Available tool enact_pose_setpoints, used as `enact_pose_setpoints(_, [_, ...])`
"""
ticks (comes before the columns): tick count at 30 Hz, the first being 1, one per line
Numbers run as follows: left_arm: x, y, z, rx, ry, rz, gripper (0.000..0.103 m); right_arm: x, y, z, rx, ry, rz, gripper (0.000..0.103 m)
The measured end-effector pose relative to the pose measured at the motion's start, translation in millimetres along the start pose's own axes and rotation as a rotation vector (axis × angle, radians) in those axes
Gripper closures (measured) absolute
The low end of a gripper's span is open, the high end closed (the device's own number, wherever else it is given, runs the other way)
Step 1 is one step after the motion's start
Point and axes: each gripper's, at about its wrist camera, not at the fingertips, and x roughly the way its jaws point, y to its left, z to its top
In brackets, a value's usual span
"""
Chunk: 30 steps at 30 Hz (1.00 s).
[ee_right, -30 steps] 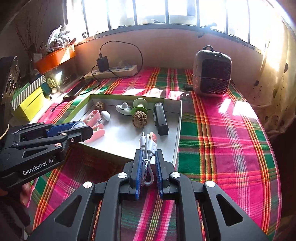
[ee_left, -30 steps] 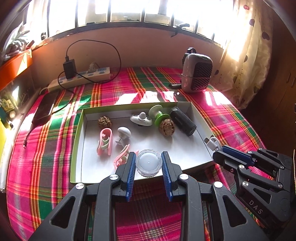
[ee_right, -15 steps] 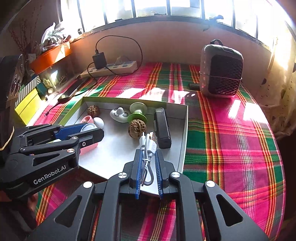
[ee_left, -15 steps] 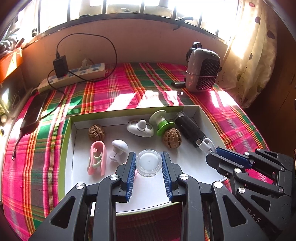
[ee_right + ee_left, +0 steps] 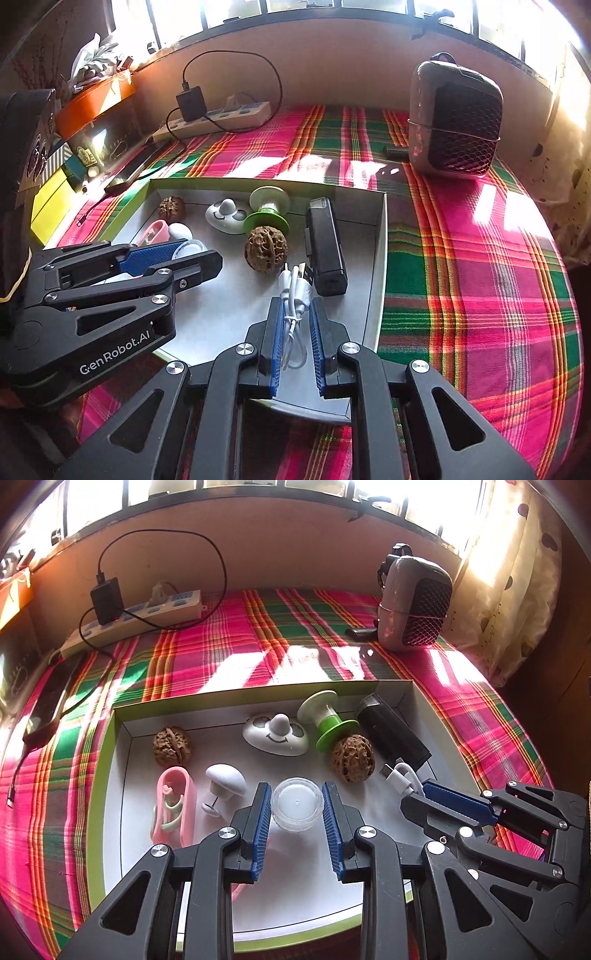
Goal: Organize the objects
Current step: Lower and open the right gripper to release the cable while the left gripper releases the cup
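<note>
Both tongs lower over tray (image 5: 122,812); pink holder (image 5: 157,229) half-hidden.

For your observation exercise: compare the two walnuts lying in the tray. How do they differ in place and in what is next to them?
The left walnut lies near the tray's left wall, behind the pink clip. The right walnut lies further right, against the green spool and beside the black box. The right walnut looks bigger, though it is nearer the camera. Both are brown, wrinkled and lie loose, ungripped.

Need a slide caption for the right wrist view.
Right gripper carries a bundled white cable over the tray, beside the black case.
</note>
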Motion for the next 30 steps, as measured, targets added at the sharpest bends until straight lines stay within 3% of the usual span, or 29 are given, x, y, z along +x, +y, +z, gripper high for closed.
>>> enact_pose_setpoints(30, [9.6,-2.0,-0.7,0.022,0.014,0.018,0.077,6.3,5.9,0.2,-0.047,0.002,-0.032,0.088])
